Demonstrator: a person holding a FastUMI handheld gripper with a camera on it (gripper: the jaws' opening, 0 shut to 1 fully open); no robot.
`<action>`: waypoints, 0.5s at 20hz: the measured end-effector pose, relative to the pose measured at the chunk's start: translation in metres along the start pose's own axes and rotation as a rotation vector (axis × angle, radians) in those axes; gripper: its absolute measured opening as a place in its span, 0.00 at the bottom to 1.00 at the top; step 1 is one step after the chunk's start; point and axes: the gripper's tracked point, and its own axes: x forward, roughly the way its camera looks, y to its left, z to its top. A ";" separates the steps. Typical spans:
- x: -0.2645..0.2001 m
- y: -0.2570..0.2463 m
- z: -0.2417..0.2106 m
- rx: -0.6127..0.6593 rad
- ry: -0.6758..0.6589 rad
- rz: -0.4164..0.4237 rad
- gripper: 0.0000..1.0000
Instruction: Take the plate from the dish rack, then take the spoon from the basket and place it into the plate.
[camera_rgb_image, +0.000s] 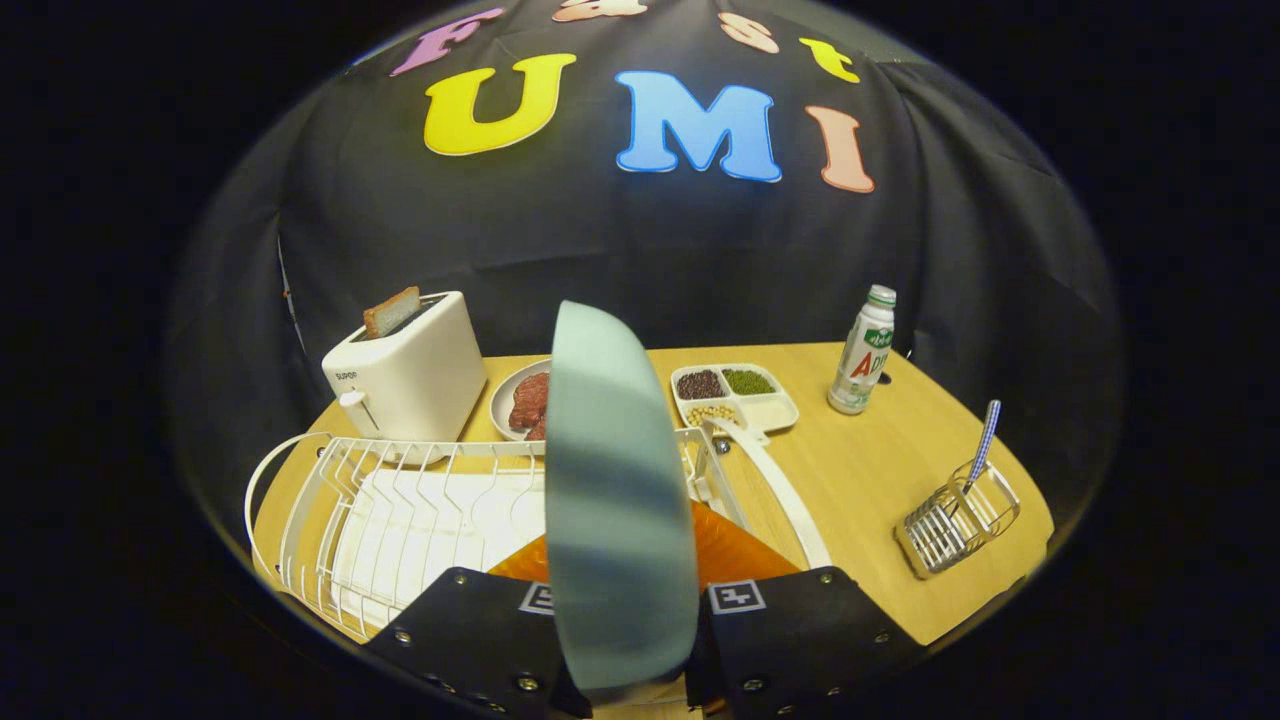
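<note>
— Wooden table (860, 480) under everything; where is the plate (615, 500)?

— On edge, pinched by the gripper (625, 640), above the dish rack (400, 500).

— So step one is in hand?

— I think yes. Next, lay it flat, then reach the spoon (985, 440) in the basket (955, 525), far right.

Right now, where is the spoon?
In the gripper view, the spoon stands in the wire basket on the table's right side, beyond the jaws, which clamp the plate.

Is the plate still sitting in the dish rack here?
Out. The plate stands on edge, clamped between the gripper fingers, raised above the dish rack.
</note>
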 end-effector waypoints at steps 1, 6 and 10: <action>-0.003 -0.001 0.006 -0.035 -0.012 -0.019 0.37; -0.030 -0.012 0.034 -0.158 -0.073 -0.112 0.37; -0.065 -0.027 0.049 -0.203 -0.124 -0.149 0.38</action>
